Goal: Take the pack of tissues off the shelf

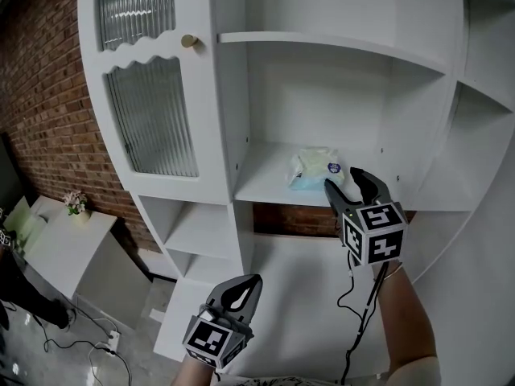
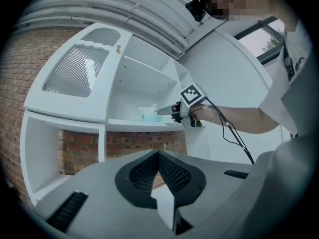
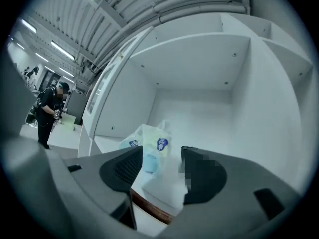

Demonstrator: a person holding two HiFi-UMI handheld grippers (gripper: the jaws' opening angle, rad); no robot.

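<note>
The pack of tissues (image 1: 315, 167) is a soft pale green and blue packet with a round blue label. It lies on the middle shelf (image 1: 261, 185) of the white cabinet. My right gripper (image 1: 344, 180) is at the shelf's front edge, just right of the pack, open, with nothing between its fingers. In the right gripper view the pack (image 3: 149, 142) lies a little ahead of the spread jaws of my right gripper (image 3: 160, 158), apart from them. My left gripper (image 1: 245, 289) hangs low in front of the cabinet, shut and empty. The left gripper view shows the pack (image 2: 144, 114) far off.
A cabinet door with ribbed glass (image 1: 149, 111) and a brass knob (image 1: 189, 41) stands left of the shelf. Shelf walls close in on both sides. A brick wall (image 1: 40, 95) is at left, with a small flower pot (image 1: 76, 203) on a white table. A person (image 3: 50, 108) stands far off.
</note>
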